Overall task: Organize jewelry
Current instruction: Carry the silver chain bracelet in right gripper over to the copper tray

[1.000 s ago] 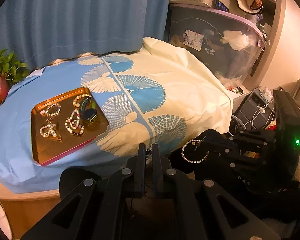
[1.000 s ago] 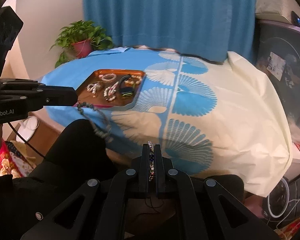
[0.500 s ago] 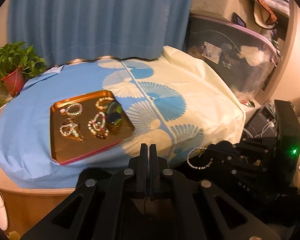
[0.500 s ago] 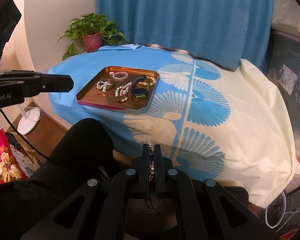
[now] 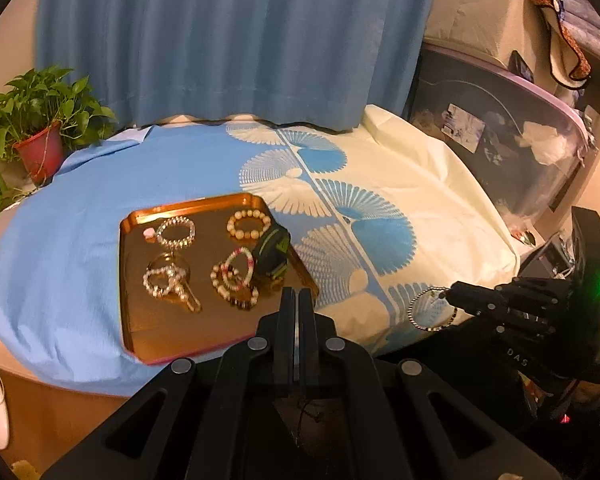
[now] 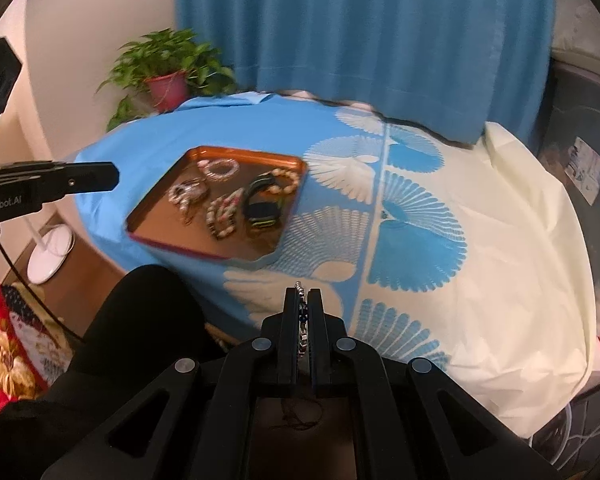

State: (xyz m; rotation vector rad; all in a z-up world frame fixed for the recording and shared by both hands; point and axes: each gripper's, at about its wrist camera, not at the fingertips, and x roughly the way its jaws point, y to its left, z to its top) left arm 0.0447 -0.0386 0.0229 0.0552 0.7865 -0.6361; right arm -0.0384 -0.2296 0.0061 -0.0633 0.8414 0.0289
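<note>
Right gripper (image 6: 304, 300) jaws pinched tight on thin silver bead bracelet (image 5: 432, 309), loop dangling beside. Left gripper (image 5: 299, 300) jaws shut, empty, near orange metal tray (image 5: 160, 332).

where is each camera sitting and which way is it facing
Left wrist: on the left hand-held gripper, shut and empty, facing down toward the tray of jewelry on the tablecloth; the right hand-held gripper shows at right, holding a bracelet.
Right wrist: on the right hand-held gripper, shut on the bracelet, facing the tablecloth; the left hand-held gripper shows at left.
Shared: tray, plant, curtain.
</note>
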